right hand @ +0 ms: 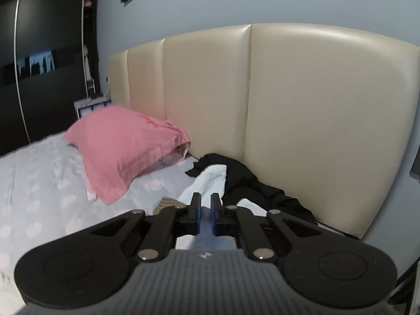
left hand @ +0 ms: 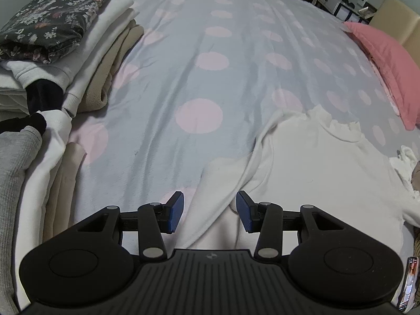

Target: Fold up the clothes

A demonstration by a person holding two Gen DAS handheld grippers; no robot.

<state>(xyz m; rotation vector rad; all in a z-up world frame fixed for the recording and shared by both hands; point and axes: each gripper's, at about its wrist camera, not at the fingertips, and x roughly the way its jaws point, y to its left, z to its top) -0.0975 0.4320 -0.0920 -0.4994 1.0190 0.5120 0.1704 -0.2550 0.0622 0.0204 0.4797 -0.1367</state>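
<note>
Right under your left gripper [left hand: 210,211] lies a white top [left hand: 309,162], spread on the polka-dot bedspread [left hand: 210,57]; its sleeve [left hand: 231,186] runs back between the blue pads [left hand: 175,211], which stand wide apart and touch nothing. The top's ruffled collar [left hand: 336,123] points away from you, toward the pink pillow [left hand: 383,60] at the far right. On your left sit two stacks of folded clothes: the farther one is topped by a dark floral garment [left hand: 52,18] over white and beige layers, and the nearer one shows a grey knit [left hand: 15,162] beside white and cream folds.

Your right gripper [right hand: 206,215] has its jaws drawn nearly together with only a narrow slit between them; whether they pinch cloth, you cannot tell from this view. Just beyond the fingertips lies a heap of unfolded clothes, a white ribbed piece [right hand: 207,181] against a black garment [right hand: 252,183], pushed up to the cream padded headboard [right hand: 288,105]. The same pillow rests to the left of that heap, near the headboard.
</note>
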